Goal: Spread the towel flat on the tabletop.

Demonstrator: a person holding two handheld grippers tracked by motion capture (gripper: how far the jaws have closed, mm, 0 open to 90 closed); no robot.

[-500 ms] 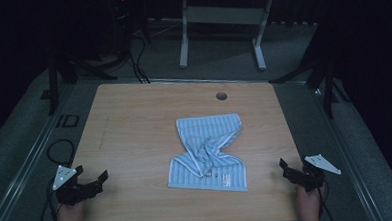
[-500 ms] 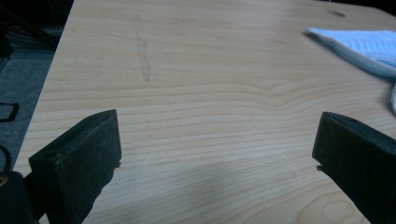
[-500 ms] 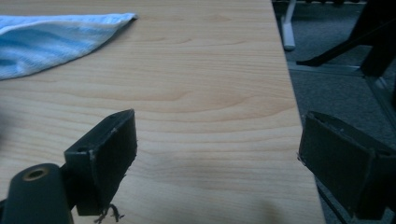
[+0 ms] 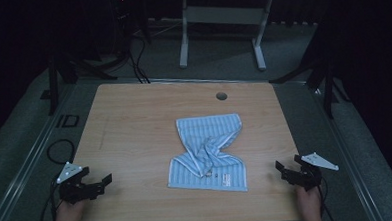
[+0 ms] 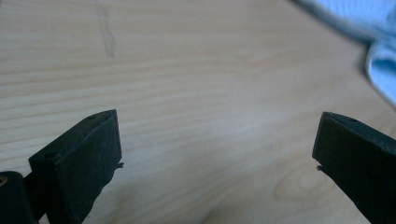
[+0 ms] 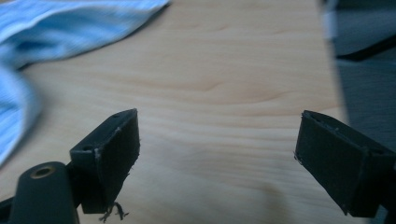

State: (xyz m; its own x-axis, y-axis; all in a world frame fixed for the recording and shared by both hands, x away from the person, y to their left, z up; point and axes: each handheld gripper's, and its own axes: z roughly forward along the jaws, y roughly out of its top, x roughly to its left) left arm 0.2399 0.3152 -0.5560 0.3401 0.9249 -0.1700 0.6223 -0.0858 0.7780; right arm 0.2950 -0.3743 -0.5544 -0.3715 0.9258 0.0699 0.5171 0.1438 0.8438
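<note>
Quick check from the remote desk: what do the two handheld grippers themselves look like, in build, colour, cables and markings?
Both are black two-jaw tools. The left gripper and right gripper each carry a pale grey three-cornered plate on top, and a dark cable trails from each. Up close, the jaws are blocky black pads with small holes in their upper faces; the right gripper's near pad has frayed threads at its base. I can make out no lettering. No sleeves show on the forearms.
</note>
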